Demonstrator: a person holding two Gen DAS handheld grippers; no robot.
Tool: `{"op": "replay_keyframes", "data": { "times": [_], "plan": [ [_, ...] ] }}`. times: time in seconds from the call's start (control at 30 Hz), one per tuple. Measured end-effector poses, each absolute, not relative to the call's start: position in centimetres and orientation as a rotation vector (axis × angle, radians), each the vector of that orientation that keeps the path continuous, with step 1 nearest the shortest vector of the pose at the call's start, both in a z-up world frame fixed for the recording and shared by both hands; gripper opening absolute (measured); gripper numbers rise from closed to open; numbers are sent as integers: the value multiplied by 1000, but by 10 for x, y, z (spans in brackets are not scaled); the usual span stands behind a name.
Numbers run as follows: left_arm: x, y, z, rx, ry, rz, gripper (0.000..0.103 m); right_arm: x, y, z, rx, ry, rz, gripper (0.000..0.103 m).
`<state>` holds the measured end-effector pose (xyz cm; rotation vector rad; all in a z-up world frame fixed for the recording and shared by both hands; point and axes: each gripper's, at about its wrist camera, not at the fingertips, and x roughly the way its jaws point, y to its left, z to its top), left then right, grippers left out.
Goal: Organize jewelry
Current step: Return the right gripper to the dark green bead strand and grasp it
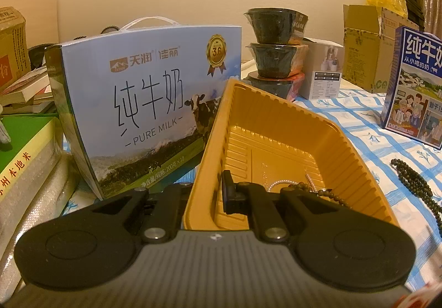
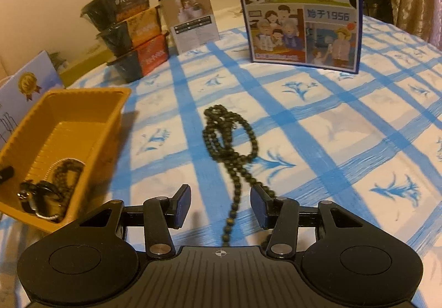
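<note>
So the dark bead necklace [image 2: 230, 142] is lying loose on the blue-checked tablecloth [image 2: 345, 120], right of the yellow tray [image 2: 83, 93]. My right gripper [image 2: 220, 204] sits over its near end, jaws spread, nothing pinched. My left gripper [image 1: 212, 194] is pinched tight on the tray's near wall, tipping it. Inside I see a pearl strand [image 1: 276, 184] and more beads [image 1: 326, 193]. Milk carton [image 1: 143, 103] behind.

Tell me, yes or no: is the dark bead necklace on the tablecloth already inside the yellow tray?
No, the dark bead necklace lies on the checked tablecloth, beside the yellow tray.
</note>
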<state>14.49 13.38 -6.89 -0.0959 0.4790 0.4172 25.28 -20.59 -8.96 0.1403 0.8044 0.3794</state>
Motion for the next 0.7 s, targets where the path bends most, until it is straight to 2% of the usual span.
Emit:
{"op": "replay_keyframes", "data": {
  "times": [0.7],
  "plan": [
    [145, 133, -68, -95, 479, 416, 9, 284, -198, -103, -4, 768, 406, 48]
  ]
}}
